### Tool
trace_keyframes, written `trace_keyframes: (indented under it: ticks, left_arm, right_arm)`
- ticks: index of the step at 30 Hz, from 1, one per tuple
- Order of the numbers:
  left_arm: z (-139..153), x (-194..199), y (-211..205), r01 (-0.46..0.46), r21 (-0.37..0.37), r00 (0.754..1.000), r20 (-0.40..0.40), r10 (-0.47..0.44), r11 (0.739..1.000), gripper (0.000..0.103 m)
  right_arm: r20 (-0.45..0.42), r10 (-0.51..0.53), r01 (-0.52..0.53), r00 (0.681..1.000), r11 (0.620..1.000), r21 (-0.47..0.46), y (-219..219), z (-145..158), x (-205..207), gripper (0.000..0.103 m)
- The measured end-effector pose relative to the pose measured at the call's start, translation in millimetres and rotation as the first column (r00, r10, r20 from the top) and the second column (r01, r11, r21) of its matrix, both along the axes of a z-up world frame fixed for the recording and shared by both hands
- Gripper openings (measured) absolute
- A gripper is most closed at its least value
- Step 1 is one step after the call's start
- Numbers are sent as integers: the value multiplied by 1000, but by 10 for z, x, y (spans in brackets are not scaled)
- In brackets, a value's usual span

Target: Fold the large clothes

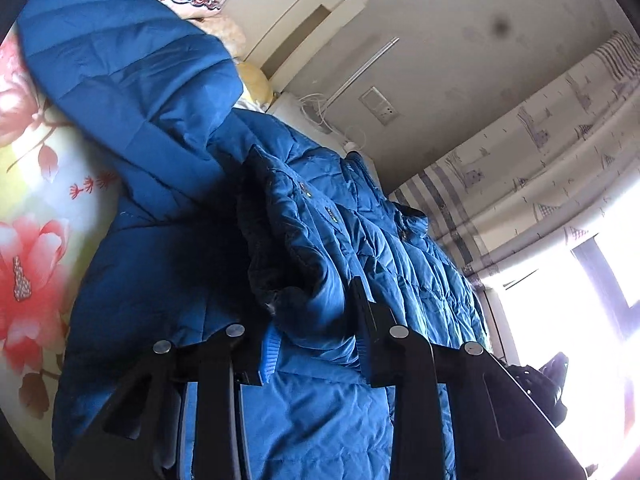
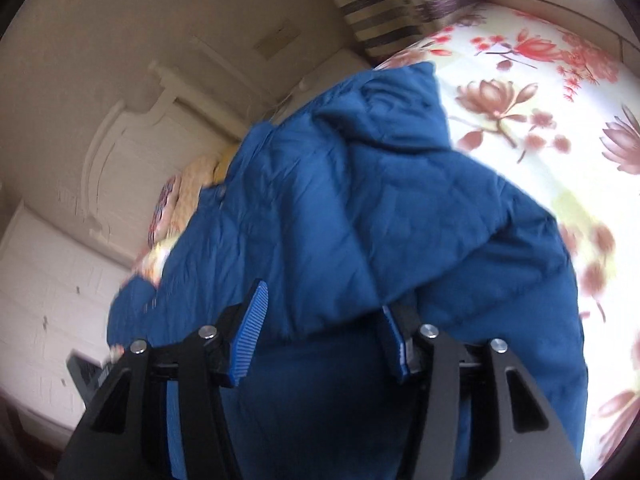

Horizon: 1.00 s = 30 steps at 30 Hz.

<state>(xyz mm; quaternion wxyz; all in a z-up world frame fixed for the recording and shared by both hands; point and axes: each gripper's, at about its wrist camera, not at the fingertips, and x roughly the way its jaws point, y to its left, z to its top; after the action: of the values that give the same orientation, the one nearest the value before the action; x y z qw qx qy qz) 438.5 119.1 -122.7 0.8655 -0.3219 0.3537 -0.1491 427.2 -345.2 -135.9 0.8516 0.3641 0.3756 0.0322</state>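
A: Left wrist view: left gripper [image 1: 312,332] is narrow, pinching a fold of the blue puffer coat [image 1: 192,128] at its dark-lined edge. Right?

B: Right gripper [image 2: 320,332] jaws stand apart in frame, coat bulging between the pads [image 2: 250,332]; grip unclear.

A: Progress?

B: Early. 1 sleeve [image 2: 384,120] lies across the body; no compact fold yet.

A: Axis?

B: Coat lies on the floral bedsheet [image 2: 520,92], long axis running away from both cameras towards the headboard [image 2: 132,128].

White bedsheet printed with red flowers [image 2: 520,92], cream carved wooden headboard [image 2: 132,136], yellow pillow [image 1: 256,80], striped patterned curtain [image 1: 532,152], beige wall socket plate [image 1: 380,106]
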Motion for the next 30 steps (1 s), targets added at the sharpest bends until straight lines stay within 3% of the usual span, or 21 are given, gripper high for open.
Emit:
trace_keyframes:
  ticks: [3, 8, 10, 11, 12, 14, 16, 21, 26, 29, 30]
  left_arm:
    - [7, -1, -25, 15, 17, 1000, 3, -15, 1000, 27]
    - [5, 12, -20, -4, 54, 1000, -12, 5, 999, 27]
    - [5, -28, 41, -26, 48, 1000, -15, 27, 998, 27]
    - [9, -50, 73, -43, 47, 999, -13, 44, 998, 27]
    - [12, -61, 91, -56, 45, 998, -11, 56, 997, 27]
    - [9, -68, 128, -67, 32, 998, -8, 67, 997, 27]
    - [-2, -51, 132, -59, 27, 998, -16, 60, 998, 27]
    - [-33, -19, 154, -39, 4, 999, -38, 39, 999, 27]
    - [-52, -4, 169, -45, -9, 997, -55, 45, 999, 28]
    - [-45, -7, 158, -57, 10, 997, -57, 57, 998, 32]
    - [-42, -9, 155, -61, 13, 996, -58, 62, 998, 34]
  right_arm:
    - [104, -79, 77, 992, 997, 16, -119, 5, -197, 7]
    - [59, -80, 80, 995, 997, 1, -161, -71, -233, 6]
    - [-3, -48, 48, 999, 999, -5, -132, -60, -239, 14]
    - [-29, -36, 36, 999, 999, -12, -121, 0, -296, 26]
    - [-12, -50, 50, 999, 998, -33, -107, 78, -383, 34]
    - [80, -136, 150, 987, 967, -205, -39, 345, -625, 36]
    - [147, -135, 175, 980, 934, -312, 26, 543, -627, 36]
    - [126, -32, 85, 991, 896, -437, 224, 742, 61, 37]
    - [-31, 6, -22, 1000, 841, -541, 381, 502, 998, 45]
    - [-176, 29, -127, 984, 806, -578, 444, 211, 1224, 49]
    - [-174, 21, -121, 984, 799, -589, 494, 231, 1210, 49]
